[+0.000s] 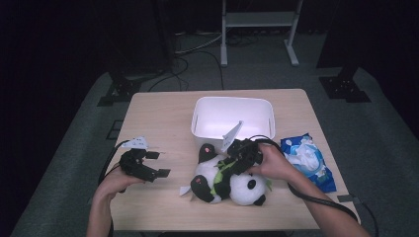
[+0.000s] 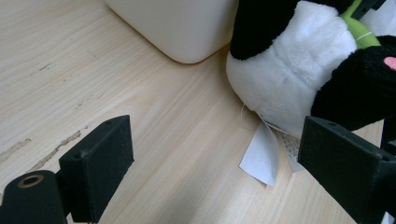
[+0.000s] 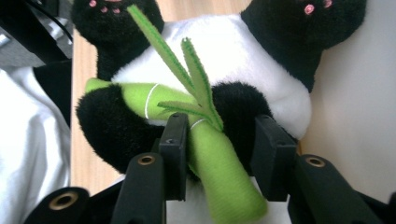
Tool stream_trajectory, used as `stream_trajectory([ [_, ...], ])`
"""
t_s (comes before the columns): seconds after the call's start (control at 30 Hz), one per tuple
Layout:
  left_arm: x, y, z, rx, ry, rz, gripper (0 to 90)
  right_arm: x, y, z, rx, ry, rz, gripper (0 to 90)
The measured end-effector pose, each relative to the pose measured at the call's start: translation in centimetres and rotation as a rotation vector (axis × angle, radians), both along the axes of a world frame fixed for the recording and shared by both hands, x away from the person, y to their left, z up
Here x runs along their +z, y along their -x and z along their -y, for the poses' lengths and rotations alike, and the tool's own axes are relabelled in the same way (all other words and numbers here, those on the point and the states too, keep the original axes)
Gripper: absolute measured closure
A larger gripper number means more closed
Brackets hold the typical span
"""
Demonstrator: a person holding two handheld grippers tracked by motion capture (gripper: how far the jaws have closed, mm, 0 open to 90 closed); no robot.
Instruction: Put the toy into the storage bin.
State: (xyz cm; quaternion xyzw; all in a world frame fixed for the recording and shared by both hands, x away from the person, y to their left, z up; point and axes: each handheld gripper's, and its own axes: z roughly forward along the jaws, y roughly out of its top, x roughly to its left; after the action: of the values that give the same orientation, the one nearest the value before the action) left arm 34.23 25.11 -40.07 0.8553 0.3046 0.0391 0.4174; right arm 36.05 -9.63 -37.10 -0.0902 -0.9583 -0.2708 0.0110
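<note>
The toy panda (image 1: pixel 232 180) lies on its back on the counter (image 1: pixel 158 113), just in front of the white bin (image 1: pixel 232 116), likely so it can be lifted straight in. The right gripper (image 3: pixel 219 154) has its jaws around the green bamboo stalk and the black arm at the panda's middle, one jaw against the stalk, the other against fur: a partial grip. The left gripper (image 1: pixel 153 163) waits aside, jaws open and empty.

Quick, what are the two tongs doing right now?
Left tongs: open, holding nothing, beside the panda toy.
Right tongs: around the panda's green bamboo and black arm; whether they are pinching it cannot be told.
</note>
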Motion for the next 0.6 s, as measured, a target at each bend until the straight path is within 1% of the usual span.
stream_trajectory([
  [0.07, -0.06, -0.03, -0.06, 0.002, -0.001, -0.001, 9.2, 0.15, -0.07, 0.08, 0.007, -0.004, -0.003, 62.8],
  [0.13, -0.17, -0.07, -0.15, 0.007, -0.002, -0.004, 9.2, 0.35, -0.08, 0.21, 0.010, -0.004, -0.017, 63.7],
  [0.47, -0.22, -0.08, -0.38, 0.014, 0.000, -0.001, 9.2, 0.93, 0.17, 0.43, 0.031, -0.012, -0.020, 65.1],
  [0.6, -0.19, -0.07, -0.49, 0.018, 0.002, 0.000, 9.2, 1.03, 0.17, 0.44, 0.035, -0.023, -0.037, 65.3],
])
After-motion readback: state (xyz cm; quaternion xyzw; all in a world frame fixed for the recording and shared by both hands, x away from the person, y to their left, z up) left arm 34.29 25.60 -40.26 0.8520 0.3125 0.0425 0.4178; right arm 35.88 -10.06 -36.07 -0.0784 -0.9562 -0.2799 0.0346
